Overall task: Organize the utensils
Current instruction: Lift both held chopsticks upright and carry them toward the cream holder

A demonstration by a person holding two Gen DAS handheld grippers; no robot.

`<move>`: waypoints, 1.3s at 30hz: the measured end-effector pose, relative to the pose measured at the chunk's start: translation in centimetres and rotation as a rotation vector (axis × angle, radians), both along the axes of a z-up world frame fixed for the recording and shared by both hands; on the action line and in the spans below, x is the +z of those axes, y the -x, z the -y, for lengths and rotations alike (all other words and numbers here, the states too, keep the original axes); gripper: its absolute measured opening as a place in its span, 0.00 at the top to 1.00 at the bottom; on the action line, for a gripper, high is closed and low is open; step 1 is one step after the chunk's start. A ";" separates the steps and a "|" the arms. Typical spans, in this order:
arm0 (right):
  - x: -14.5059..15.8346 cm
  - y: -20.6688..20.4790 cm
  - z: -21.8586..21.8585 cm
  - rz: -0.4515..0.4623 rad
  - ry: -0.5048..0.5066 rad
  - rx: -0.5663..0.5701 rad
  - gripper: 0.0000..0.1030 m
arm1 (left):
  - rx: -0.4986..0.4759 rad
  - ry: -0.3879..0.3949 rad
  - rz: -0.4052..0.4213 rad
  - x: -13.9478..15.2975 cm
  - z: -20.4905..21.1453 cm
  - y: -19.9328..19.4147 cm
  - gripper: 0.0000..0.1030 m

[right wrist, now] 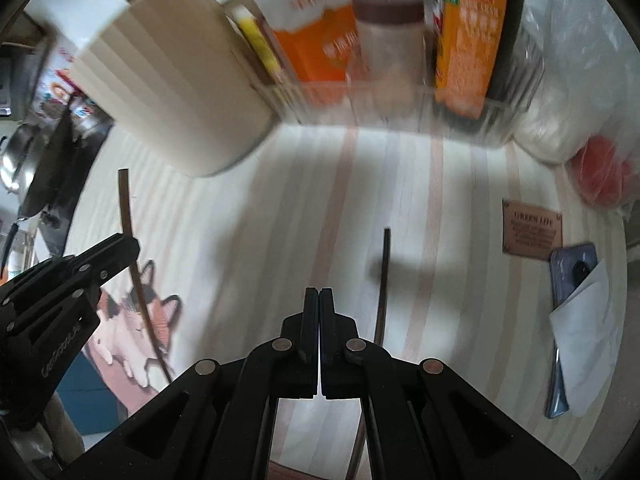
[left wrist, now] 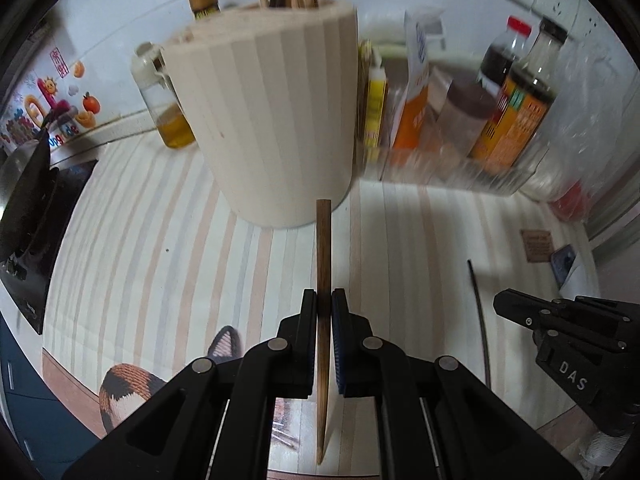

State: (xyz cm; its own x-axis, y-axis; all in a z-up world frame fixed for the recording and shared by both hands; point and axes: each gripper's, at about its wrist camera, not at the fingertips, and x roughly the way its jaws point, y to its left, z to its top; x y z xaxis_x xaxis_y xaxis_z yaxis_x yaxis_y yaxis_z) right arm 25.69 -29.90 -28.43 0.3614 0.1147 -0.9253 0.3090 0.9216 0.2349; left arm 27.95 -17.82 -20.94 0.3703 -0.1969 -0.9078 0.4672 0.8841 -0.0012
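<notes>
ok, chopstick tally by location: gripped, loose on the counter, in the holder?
Gripped: 1, brown chopstick in the left gripper.
Loose on counter: 1, dark chopstick.
In holder: several; blur prevents a count.
Total countable: 2.

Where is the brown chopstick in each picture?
Left wrist view: the brown chopstick stands in the middle, clamped between the left gripper jaws, its top end toward the holder.
Right wrist view: it runs along the left side, passing behind the left gripper.
Shared landmark: the pale striped holder, top centre in the left wrist view, top left in the right wrist view.
</notes>
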 end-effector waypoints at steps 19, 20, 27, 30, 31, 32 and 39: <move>3.3 -2.2 2.7 -0.049 -0.088 -0.019 0.97 | 0.040 0.073 0.043 3.5 -1.1 -1.6 0.96; 1.9 -2.2 2.9 -0.096 -0.086 -0.021 0.91 | 0.046 0.073 0.040 3.4 -1.1 -1.7 0.95; -5.4 -2.2 2.9 -0.298 -0.061 -0.026 0.79 | 0.062 0.043 0.039 2.2 -1.2 -2.1 0.96; -6.1 -2.4 1.9 -0.314 0.006 0.007 0.80 | 0.059 0.038 0.039 2.0 -0.8 -1.9 0.95; -6.0 -2.5 1.6 -0.306 0.028 0.011 0.85 | 0.058 0.039 0.040 2.0 -0.7 -1.9 0.95; -6.0 -2.5 1.2 -0.303 0.065 0.018 0.95 | 0.057 0.041 0.042 2.0 -0.6 -1.9 0.95; -4.4 -0.6 0.6 -0.166 0.060 0.005 0.95 | 0.050 0.053 0.067 3.3 -0.6 -1.4 0.95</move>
